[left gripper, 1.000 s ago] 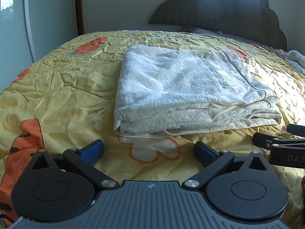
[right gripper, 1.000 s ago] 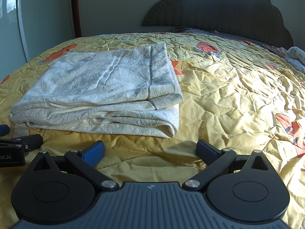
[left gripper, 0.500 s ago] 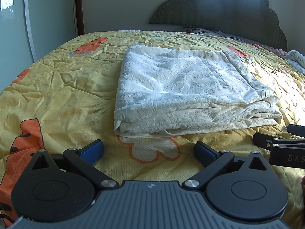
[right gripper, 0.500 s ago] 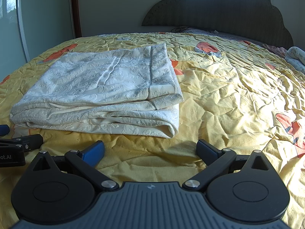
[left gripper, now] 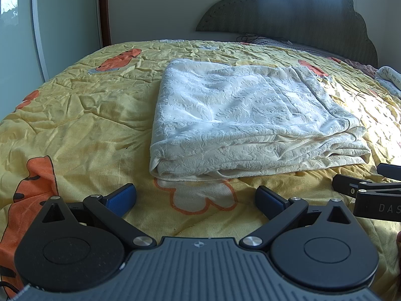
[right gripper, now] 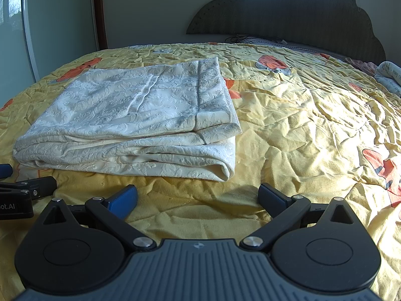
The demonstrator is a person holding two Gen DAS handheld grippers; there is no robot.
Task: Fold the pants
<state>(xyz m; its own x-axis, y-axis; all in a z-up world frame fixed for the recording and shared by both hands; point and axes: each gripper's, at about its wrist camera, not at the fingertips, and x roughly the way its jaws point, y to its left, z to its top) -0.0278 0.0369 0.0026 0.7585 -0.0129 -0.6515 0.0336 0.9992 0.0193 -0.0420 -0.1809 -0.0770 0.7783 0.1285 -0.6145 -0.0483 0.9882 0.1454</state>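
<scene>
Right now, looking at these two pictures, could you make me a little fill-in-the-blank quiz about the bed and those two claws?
1. The white pants lie ____ into a flat stack on the yellow bedspread.
2. The left claw and the right claw are both ____, holding nothing.
3. Both claws sit short of the pants, not ____ them.
4. The dark headboard stands at the ____ end of the bed.

Missing words: folded; open; touching; far
</scene>
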